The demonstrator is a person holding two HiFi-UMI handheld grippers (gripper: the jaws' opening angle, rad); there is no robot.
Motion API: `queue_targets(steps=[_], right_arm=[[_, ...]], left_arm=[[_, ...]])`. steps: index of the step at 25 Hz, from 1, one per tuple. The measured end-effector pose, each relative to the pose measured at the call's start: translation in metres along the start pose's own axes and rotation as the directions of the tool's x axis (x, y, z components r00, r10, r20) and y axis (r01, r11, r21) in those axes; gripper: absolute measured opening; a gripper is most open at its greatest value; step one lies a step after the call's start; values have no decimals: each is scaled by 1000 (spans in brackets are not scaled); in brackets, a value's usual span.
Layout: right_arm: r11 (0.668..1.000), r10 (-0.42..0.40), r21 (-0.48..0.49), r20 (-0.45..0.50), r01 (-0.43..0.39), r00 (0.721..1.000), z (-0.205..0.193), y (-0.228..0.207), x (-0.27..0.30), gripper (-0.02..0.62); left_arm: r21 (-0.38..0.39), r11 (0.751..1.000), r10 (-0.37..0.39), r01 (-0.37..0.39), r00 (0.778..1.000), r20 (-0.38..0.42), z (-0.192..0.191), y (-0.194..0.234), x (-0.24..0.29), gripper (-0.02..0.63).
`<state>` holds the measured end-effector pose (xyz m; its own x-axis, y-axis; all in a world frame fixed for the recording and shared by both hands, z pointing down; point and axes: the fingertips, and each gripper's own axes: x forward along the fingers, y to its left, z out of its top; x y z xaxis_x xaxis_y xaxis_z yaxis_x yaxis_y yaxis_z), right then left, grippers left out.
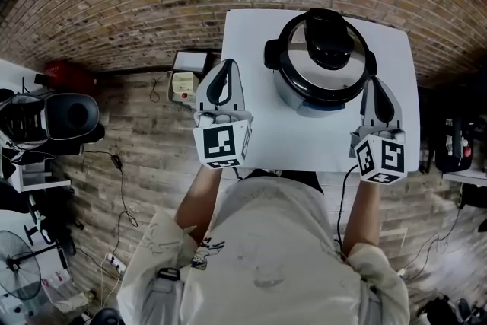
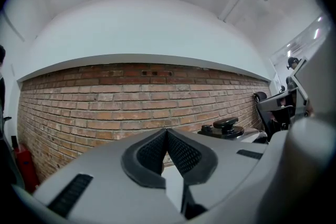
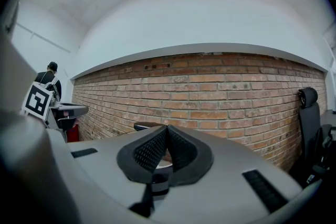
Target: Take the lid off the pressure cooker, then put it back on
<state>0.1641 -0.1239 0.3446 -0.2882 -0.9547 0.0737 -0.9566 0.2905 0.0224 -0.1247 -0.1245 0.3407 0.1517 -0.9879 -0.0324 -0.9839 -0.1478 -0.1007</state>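
Pressure cooker (image 1: 303, 91), lid (image 1: 327, 57) seated, on tabletop (image 1: 304, 144). Left claw (image 1: 226, 65): clenched, empty; cooker at 2 o'clock. Right claw (image 1: 376, 84): clenched, empty; cooker at 11 o'clock, seemingly nearer.

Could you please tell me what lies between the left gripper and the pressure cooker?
Nothing: the head view shows only a bare strip of white table between the left gripper and the pressure cooker.

Pressure cooker (image 1: 300, 97): we list one, silver-bodied, upright, between our two pairs of jaws and slightly ahead of them. Lid (image 1: 329, 38): steel dome, black rim, black central handle, seated on top.
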Motion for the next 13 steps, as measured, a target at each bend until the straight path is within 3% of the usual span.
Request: queue_targets(steps=[13], right_arm=[[999,38,-23,-5,-38,999,2,11,4,17]], left_arm=[[-14,1000,-14,14,1000,3,0,1,2,15]])
